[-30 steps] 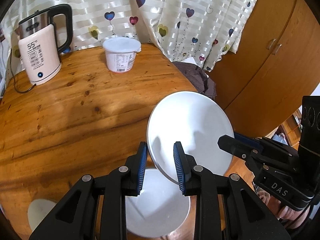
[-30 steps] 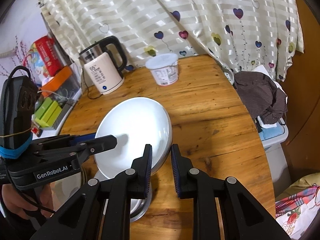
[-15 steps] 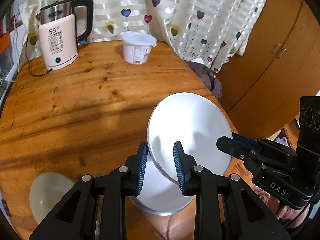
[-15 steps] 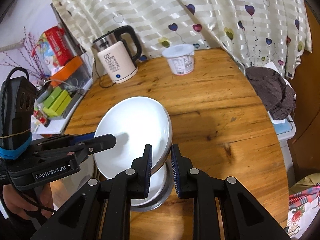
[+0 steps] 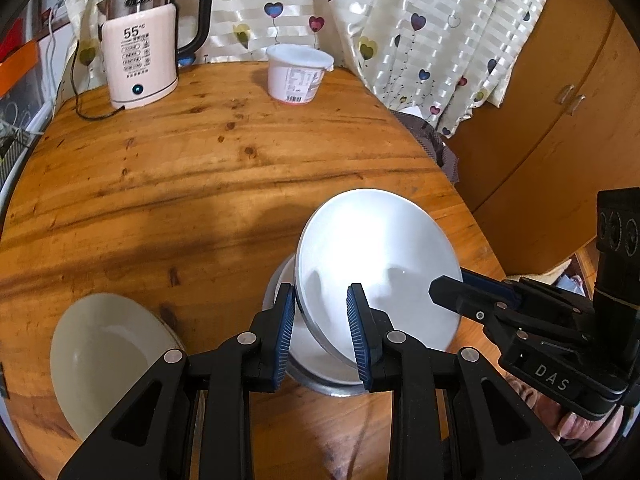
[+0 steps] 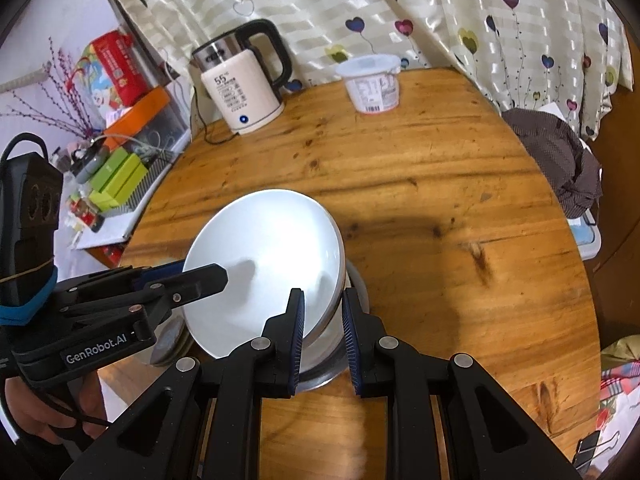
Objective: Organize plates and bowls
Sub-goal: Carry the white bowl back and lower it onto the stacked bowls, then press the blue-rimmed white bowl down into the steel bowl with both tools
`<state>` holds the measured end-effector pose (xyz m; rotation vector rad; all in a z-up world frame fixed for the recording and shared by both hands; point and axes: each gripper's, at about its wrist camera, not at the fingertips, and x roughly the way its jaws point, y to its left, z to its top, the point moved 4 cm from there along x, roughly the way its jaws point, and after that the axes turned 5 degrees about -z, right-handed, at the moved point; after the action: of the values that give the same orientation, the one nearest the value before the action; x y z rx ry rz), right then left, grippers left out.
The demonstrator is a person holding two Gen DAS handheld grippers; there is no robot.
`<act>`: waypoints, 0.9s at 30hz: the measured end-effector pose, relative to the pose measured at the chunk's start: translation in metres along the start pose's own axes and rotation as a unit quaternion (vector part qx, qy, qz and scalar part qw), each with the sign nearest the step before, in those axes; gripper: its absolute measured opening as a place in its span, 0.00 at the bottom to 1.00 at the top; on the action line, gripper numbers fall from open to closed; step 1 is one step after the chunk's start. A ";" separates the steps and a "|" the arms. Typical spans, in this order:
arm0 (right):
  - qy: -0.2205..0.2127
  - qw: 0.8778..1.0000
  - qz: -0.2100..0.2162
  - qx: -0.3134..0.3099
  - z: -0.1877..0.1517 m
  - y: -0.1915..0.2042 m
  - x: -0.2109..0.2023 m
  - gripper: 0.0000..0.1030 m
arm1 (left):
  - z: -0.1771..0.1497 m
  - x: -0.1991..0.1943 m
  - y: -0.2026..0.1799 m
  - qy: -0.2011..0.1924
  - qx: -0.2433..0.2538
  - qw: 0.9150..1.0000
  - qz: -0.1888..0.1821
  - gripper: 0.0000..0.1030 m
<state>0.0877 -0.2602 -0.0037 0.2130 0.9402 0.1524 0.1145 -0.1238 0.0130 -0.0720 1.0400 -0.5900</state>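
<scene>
Two tools on one plate (image 5: 380, 256), held tilted just above the stack (image 5: 312, 354).

Left of the stack and apart from it: cream bowl (image 5: 104, 352), upright on the counter (image 5: 200, 184).

Left tool (image 5: 320, 297): jaws partly closed and clamped on the plate's left rim, one pad under, one on the face.

Plate's near edge low and closest to the stack, far edge raised beyond it. By judgement, then, next move a levelling and lowering straight onto the stack, no sideways carry.

Right tool (image 6: 322, 298): jaws narrow, pinching the opposite rim, just right of the stack's middle. Neither hand clearly nearer, both over the stack.

Plate and stack touching or not: cannot tell, low edge hidden behind the pads.

Counter: round, varnished wood, knotty.

Beyond the stack, well apart, at the far edge: kettle (image 5: 138, 60), then tub (image 5: 296, 76). Behind those, heart-print curtain (image 5: 400, 20). Right of the stack, off the counter: wooden cupboard (image 5: 560, 100).
</scene>
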 end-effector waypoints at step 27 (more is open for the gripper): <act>0.021 1.000 0.005 -0.007 -0.010 0.004 0.014 0.18 | -0.016 0.016 0.010 0.010 -0.018 1.000 0.017 0.27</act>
<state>0.0878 -0.2518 -0.0198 0.2016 0.9800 0.1735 0.1115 -0.1201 -0.0111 -0.0795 1.0703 -0.5421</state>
